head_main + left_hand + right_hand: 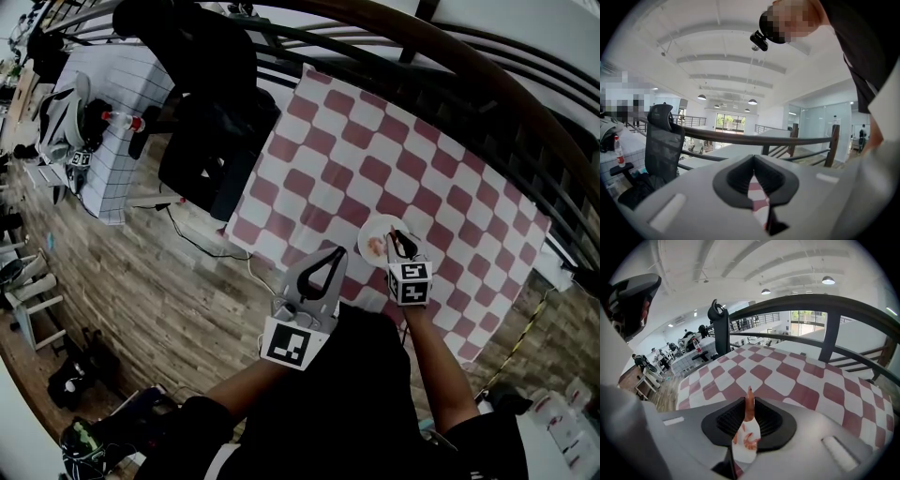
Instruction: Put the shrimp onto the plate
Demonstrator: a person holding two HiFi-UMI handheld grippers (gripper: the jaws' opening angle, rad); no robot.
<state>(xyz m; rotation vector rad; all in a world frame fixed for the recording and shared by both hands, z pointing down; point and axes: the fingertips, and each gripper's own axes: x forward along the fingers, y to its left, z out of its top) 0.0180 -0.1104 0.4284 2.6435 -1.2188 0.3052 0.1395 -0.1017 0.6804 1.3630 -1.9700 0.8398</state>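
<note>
My right gripper (397, 240) jaws clamp one orange shrimp (749, 405) upright over the round white plate (367, 234) on the red-and-white checked table (356, 150), while my left gripper (336, 255) jaws sit closed and empty.

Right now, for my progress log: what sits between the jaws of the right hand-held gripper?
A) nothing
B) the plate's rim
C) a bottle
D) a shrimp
D: in the right gripper view, the right hand-held gripper is clamped on a shrimp that stands upright between its jaws, above the white plate.
</note>
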